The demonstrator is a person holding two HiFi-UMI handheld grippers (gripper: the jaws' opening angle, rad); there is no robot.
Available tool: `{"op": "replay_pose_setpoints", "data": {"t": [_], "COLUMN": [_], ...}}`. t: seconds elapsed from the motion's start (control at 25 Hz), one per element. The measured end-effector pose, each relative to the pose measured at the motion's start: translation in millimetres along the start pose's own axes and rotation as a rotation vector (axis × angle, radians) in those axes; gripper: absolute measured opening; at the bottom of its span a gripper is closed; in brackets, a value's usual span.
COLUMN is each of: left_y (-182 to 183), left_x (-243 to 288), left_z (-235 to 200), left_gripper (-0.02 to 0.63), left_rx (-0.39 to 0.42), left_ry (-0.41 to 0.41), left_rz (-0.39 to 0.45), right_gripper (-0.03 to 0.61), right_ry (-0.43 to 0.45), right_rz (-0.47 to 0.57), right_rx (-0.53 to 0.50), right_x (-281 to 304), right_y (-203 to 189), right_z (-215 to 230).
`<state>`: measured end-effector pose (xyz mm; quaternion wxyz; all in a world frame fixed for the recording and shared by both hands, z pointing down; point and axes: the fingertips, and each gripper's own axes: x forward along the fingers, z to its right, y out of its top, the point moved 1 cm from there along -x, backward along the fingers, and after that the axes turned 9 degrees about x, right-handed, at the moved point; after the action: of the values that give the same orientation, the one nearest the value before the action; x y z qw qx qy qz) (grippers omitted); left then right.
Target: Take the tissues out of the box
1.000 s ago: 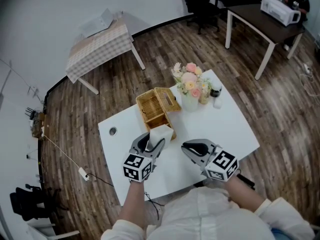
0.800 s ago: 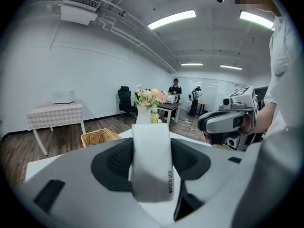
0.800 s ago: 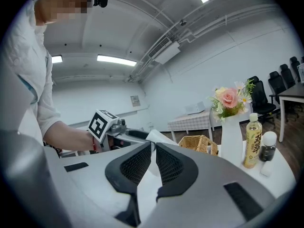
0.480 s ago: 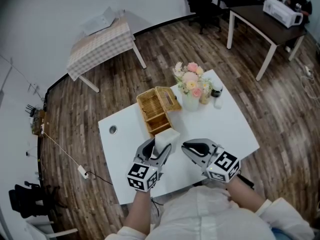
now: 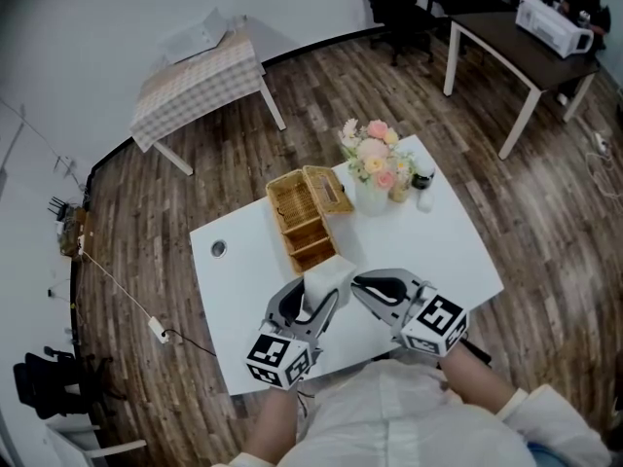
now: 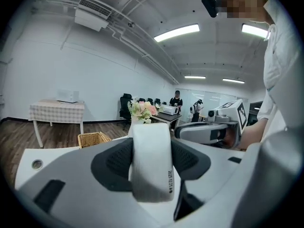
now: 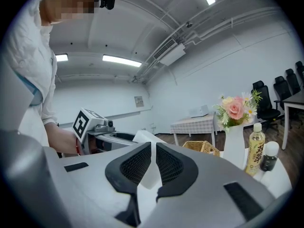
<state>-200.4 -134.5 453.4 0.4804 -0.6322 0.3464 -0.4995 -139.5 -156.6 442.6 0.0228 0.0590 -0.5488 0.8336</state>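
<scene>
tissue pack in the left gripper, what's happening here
A person works two handheld grippers. The left gripper is clamped on a white tissue pack, held above the white table and clear of the open wicker box. The right gripper hangs beside it, jaws nearly together with nothing between them.

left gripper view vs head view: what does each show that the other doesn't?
Left gripper view only: the dark print on the tissue pack, the left gripper's pads pressing both its sides, ceiling lights. Head view only: the inside of the basket, two bottles beside the flowers, the wooden floor. Both: the held pack, basket, flowers, right gripper, white table.
</scene>
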Motion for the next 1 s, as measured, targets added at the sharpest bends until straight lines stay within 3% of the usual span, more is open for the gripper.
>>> {"op": "replay_pose_setpoints", "data": {"t": [0.48, 1.0], "left_y": [5, 14], "left_x": [-5, -9], "left_z": [6, 12], "left_gripper": [0.235, 0.235], "left_rx": [-0.039, -0.053], "left_ry": [0.007, -0.010], "left_rz": [0.040, 0.077], "right_gripper": [0.035, 0.035], "right_ry": [-0.018, 0.019], "right_rz": [-0.042, 0.015], "right_rx": [-0.005, 0.007], "right_x": [-2, -8], "right_y": [1, 27], "right_z": [0, 2]}}
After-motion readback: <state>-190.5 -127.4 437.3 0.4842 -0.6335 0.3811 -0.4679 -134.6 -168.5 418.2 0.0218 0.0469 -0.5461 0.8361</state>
